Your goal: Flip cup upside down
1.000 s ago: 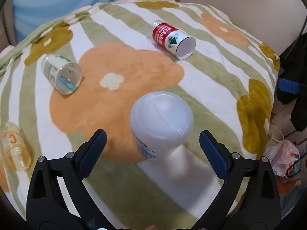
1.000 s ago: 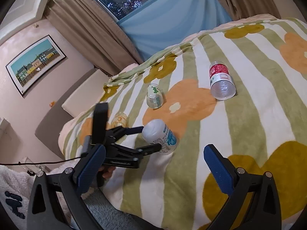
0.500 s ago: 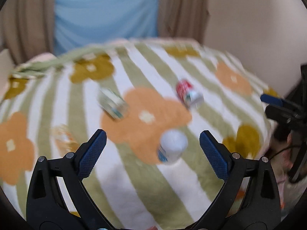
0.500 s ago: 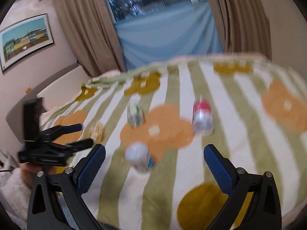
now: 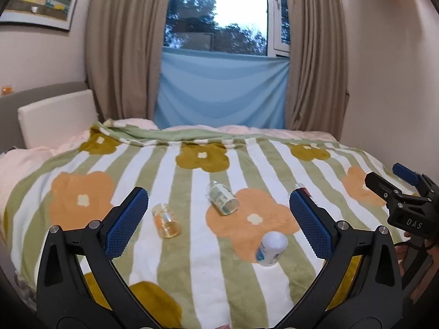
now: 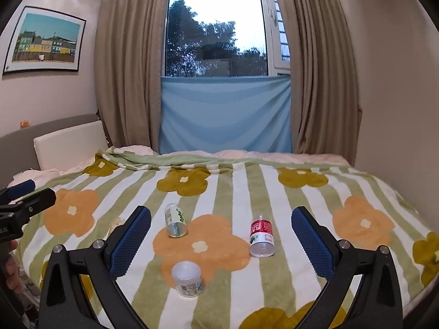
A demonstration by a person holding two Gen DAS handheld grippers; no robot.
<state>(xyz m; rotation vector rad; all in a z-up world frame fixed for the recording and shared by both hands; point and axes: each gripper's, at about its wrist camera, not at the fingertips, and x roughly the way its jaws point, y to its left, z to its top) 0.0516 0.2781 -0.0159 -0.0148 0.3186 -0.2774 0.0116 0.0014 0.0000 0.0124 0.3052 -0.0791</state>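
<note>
A white cup [image 5: 271, 249] with a blue label stands upside down on the flowered blanket [image 5: 192, 246], bottom up; it also shows in the right wrist view [image 6: 187, 275]. My left gripper [image 5: 218, 224] is open and empty, held back above the near edge of the bed. My right gripper [image 6: 219, 242] is open and empty, also pulled back from the cup. The right gripper appears at the right edge of the left wrist view [image 5: 403, 192], and the left gripper at the left edge of the right wrist view [image 6: 22, 200].
A green-labelled cup [image 6: 175, 220], a red-labelled cup [image 6: 261, 235] and a clear orange-printed cup [image 5: 165, 220] lie on their sides on the blanket [image 6: 301, 219]. Curtains [image 6: 126, 82], a window and a blue cloth [image 6: 225, 115] stand behind the bed. A white cushion [image 6: 68, 148] is at the left.
Both grippers have pulled back and up from the bed. The left gripper was close over the white cup and is now far from it. The cup stays upside down.
</note>
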